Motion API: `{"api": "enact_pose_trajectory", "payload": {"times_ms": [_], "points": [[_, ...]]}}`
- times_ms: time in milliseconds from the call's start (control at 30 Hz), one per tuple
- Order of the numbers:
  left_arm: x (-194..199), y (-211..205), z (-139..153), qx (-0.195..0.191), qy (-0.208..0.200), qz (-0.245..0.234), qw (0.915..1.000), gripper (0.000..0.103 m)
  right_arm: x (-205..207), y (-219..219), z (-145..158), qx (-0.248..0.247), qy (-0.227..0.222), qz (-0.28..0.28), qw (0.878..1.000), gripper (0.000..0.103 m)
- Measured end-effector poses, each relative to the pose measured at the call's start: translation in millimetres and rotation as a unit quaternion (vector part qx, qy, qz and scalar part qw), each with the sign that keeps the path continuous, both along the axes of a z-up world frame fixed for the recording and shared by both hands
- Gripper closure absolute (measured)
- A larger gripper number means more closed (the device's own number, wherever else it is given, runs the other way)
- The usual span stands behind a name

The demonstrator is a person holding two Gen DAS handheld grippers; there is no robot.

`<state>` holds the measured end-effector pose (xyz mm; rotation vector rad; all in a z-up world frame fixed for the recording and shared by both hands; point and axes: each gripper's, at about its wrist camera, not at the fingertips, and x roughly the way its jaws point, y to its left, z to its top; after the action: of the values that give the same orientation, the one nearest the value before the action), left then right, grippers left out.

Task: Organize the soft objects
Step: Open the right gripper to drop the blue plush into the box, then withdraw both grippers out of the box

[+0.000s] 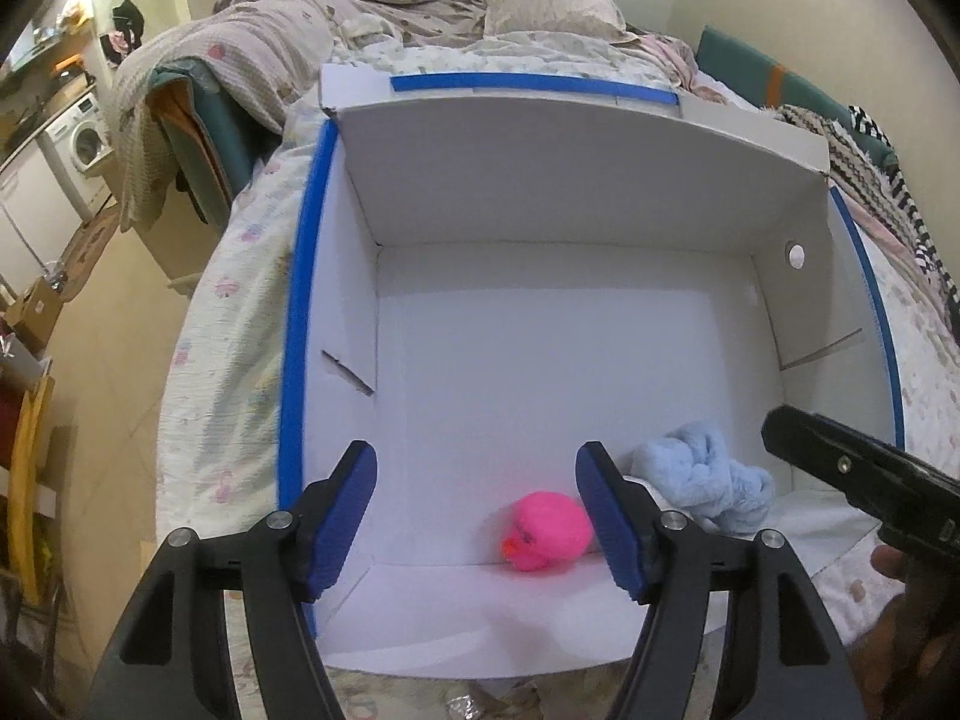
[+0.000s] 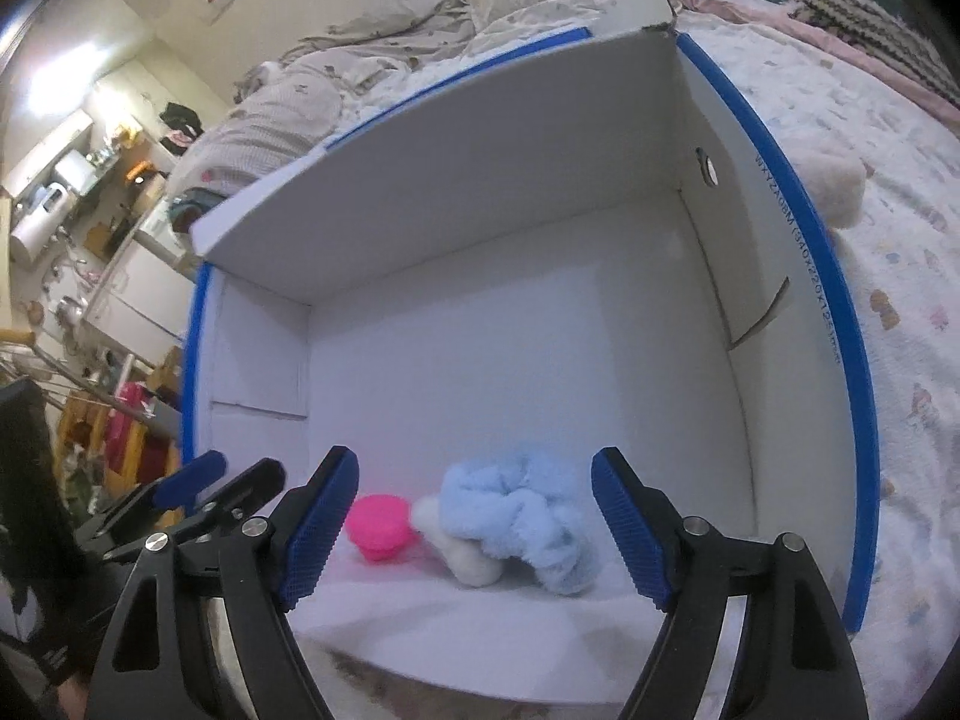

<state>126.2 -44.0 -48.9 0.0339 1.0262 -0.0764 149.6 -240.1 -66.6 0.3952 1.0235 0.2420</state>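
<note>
A white cardboard box (image 1: pixel 540 192) edged with blue tape sits on a bed. On its floor near the front wall lie a pink soft toy (image 1: pixel 549 531) and a light blue fluffy cloth (image 1: pixel 702 480). My left gripper (image 1: pixel 477 462) hangs open above the pink toy, with nothing between its pads. In the right wrist view my right gripper (image 2: pixel 477 468) is open over the blue cloth (image 2: pixel 516 510), clear of it. A white fluffy piece (image 2: pixel 462 552) lies beside the cloth, and the pink toy (image 2: pixel 381 525) is to its left. The left gripper (image 2: pixel 231 477) shows at the left.
The box (image 2: pixel 420 192) has tall walls and a raised far flap. A cream plush (image 2: pixel 840 192) lies on the patterned bedspread (image 2: pixel 900 300) just outside the right wall. Pillows and rumpled blankets (image 1: pixel 372 6) fill the bed's far end. Kitchen units and a washing machine (image 1: pixel 84 138) stand at the left.
</note>
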Motion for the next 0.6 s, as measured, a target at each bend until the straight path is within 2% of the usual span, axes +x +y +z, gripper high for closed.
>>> {"api": "enact_pose_trajectory", "payload": {"times_ms": [167, 267, 367, 600], "points": [[-11, 9, 14, -0.003, -0.019, 0.01, 0.9998, 0.037, -14, -2, 2, 0.01, 0.011, -0.006, 1.0, 0.0], [-20, 14, 26, -0.005, -0.043, 0.018, 0.9989, 0.037, -20, -3, 6, 0.002, 0.002, -0.005, 1.0, 0.0], [-28, 17, 31, -0.002, -0.046, 0.017, 0.9988, 0.037, -25, -2, 7, -0.004, 0.0, -0.002, 1.0, 0.0], [-50, 29, 41, 0.005, -0.057, 0.025, 0.998, 0.036, -36, 0, 23, 0.019, 0.013, 0.012, 1.0, 0.0]]}}
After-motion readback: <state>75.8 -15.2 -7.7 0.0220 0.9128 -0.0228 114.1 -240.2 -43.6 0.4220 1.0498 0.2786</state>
